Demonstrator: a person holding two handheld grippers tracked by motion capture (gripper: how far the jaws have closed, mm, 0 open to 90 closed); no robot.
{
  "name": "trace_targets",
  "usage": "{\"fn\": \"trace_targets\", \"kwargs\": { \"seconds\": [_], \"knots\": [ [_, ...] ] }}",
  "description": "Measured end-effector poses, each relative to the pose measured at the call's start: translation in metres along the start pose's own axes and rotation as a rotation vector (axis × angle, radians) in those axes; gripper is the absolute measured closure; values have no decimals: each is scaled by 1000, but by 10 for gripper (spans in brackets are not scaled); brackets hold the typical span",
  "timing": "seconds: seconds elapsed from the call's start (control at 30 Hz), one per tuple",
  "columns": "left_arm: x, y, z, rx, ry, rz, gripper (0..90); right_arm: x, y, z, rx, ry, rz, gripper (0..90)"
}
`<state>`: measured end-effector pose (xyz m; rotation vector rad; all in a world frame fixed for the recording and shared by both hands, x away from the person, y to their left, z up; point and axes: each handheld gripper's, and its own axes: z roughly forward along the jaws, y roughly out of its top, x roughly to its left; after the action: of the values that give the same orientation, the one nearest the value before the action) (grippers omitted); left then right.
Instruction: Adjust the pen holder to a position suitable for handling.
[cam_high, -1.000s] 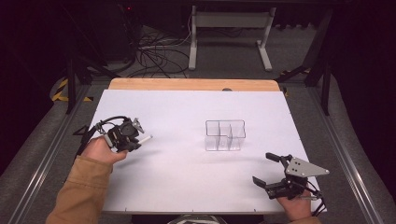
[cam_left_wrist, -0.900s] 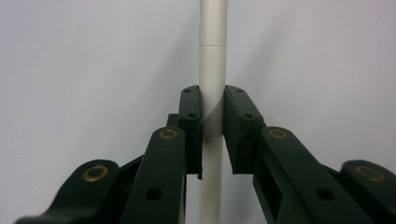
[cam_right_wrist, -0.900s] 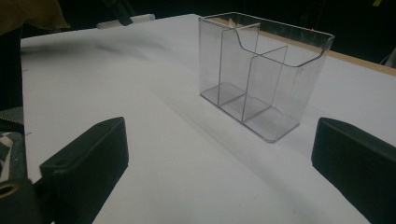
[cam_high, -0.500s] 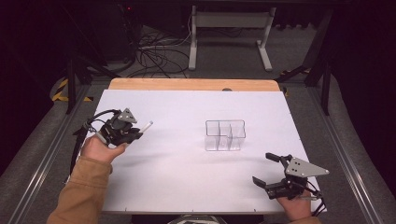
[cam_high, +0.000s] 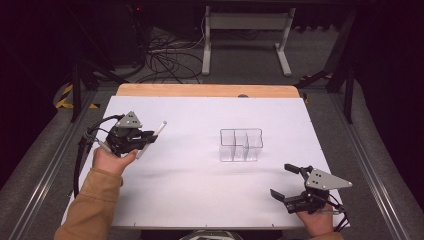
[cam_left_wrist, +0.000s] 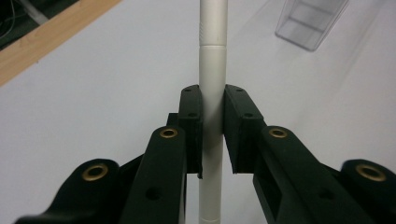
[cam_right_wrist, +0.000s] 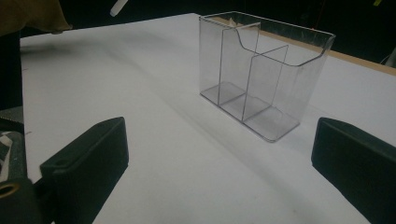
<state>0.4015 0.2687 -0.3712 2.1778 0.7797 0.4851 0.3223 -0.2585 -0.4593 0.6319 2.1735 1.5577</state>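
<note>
My left gripper (cam_high: 145, 138) is shut on a white pen (cam_high: 150, 139), held above the left part of the table. In the left gripper view the white pen (cam_left_wrist: 212, 70) runs straight up between the two pads, clamped at its middle by the left gripper (cam_left_wrist: 212, 105). A clear plastic organizer (cam_high: 241, 145) with three compartments stands upright right of the table's centre; it holds nothing that I can see. My right gripper (cam_high: 286, 181) rests near the front right edge, jaws wide apart and empty. From the right gripper (cam_right_wrist: 219, 172), the organizer (cam_right_wrist: 261, 70) stands ahead.
The white tabletop (cam_high: 200, 195) has a wooden strip (cam_high: 205, 90) along its far edge. Cables (cam_high: 165, 55) and a metal stand (cam_high: 245, 35) lie on the floor beyond. A sleeve (cam_high: 95, 205) reaches in from the lower left.
The left gripper has lifted and moved toward the far side with the pen, which now points to the right and up. The right gripper has not moved.
</note>
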Motion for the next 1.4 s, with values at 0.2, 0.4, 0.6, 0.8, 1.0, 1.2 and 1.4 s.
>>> {"fn": "trace_targets", "kwargs": {
  "seconds": [0.2, 0.4, 0.6, 0.8, 1.0, 1.2, 1.4],
  "knots": [
    [-2, 0, -4, -112, -22, -5, 786, 0, 0, 0, 2, 0, -1, 43],
    [-3, -3, -4, -224, -62, -27, 786, 0, 0, 0, 2, 1, -1, 43],
    [-4, -6, -8, -311, -72, -46, 786, 0, 0, 0, 0, 0, -1, 43],
    [-3, -11, -8, -402, -114, -70, 785, 0, 0, 0, 1, -1, -2, 43],
    [-5, -12, -9, -451, -113, -64, 785, 0, 0, 0, 0, -2, -1, 43],
    [-9, -8, -10, -509, -163, -86, 785, -1, -1, 0, 1, 2, 3, 44],
    [-16, -3, -9, -526, -148, -73, 784, -2, -1, 2, 6, 6, 4, 43]
  ]
}}
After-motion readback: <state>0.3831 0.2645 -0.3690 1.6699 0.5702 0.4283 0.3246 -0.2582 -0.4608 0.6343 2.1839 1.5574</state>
